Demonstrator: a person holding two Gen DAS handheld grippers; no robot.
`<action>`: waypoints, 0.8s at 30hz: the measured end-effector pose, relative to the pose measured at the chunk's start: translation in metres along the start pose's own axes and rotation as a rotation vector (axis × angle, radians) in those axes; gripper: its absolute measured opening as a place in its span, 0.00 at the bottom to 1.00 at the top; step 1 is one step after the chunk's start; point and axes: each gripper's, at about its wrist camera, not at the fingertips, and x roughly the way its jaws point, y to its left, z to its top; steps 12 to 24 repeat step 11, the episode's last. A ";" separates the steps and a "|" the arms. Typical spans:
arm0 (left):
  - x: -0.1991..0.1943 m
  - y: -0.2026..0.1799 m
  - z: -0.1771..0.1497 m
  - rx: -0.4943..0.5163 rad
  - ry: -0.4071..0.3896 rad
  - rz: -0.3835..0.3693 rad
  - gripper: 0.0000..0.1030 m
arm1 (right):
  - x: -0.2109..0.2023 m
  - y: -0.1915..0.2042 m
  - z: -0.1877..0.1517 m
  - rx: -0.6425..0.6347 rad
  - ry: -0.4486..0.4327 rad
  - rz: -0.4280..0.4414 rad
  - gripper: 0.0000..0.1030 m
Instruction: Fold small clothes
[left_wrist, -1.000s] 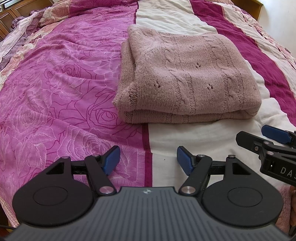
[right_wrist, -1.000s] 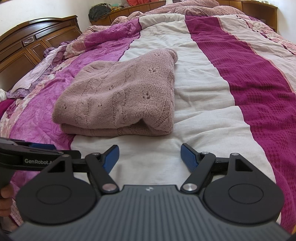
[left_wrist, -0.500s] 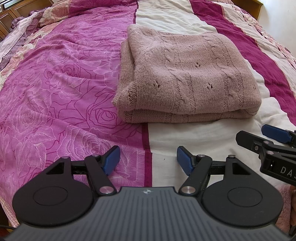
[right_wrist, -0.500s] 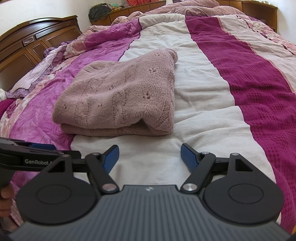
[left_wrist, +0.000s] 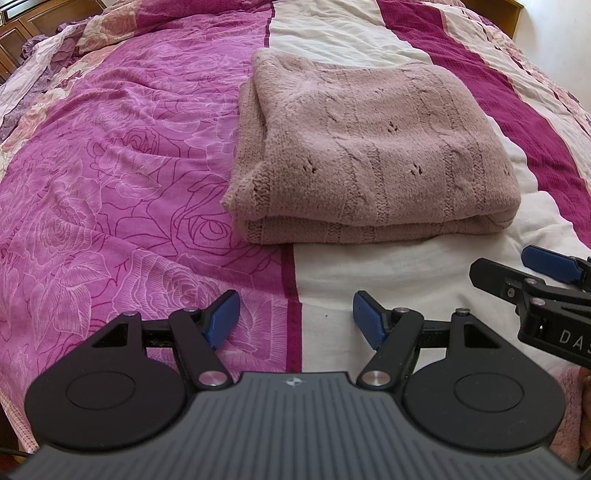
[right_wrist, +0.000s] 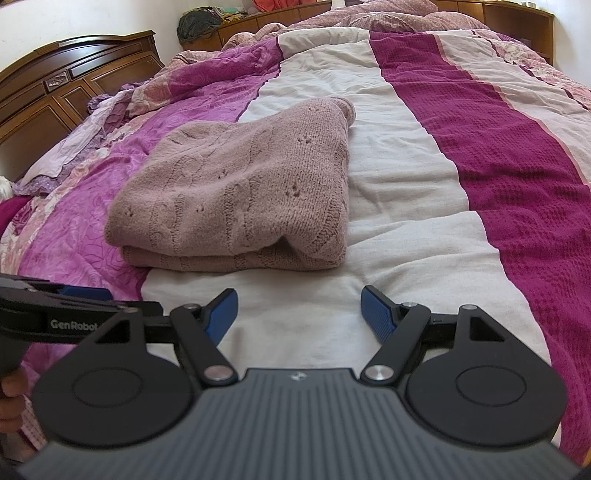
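Note:
A dusty-pink knitted sweater (left_wrist: 369, 147) lies folded into a thick rectangle on the bed; in the right wrist view the same sweater (right_wrist: 240, 192) sits left of centre. My left gripper (left_wrist: 295, 317) hovers open over the bedspread, short of the sweater's near edge, nothing between its blue pads. My right gripper (right_wrist: 299, 314) is open too, above the cream stripe just in front of the sweater's right corner. Each gripper shows at the other view's edge: the right gripper (left_wrist: 546, 266) and the left gripper (right_wrist: 74, 299).
The bedspread (left_wrist: 110, 166) has a pink rose-print panel at left, a cream stripe and magenta stripes (right_wrist: 517, 184) at right. A dark wooden headboard (right_wrist: 55, 92) stands at far left, with clothes piled on a shelf (right_wrist: 199, 22) behind. A hand (right_wrist: 11, 391) holds the left gripper's handle.

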 end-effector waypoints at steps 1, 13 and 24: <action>0.000 0.000 0.000 0.000 0.000 0.000 0.72 | 0.000 0.000 0.000 0.000 0.000 0.000 0.73; 0.000 -0.001 0.000 0.002 0.002 0.000 0.72 | 0.000 0.000 0.000 0.000 0.000 0.000 0.73; 0.000 -0.001 0.000 0.002 0.002 0.000 0.72 | 0.000 0.000 0.000 0.000 0.000 0.000 0.73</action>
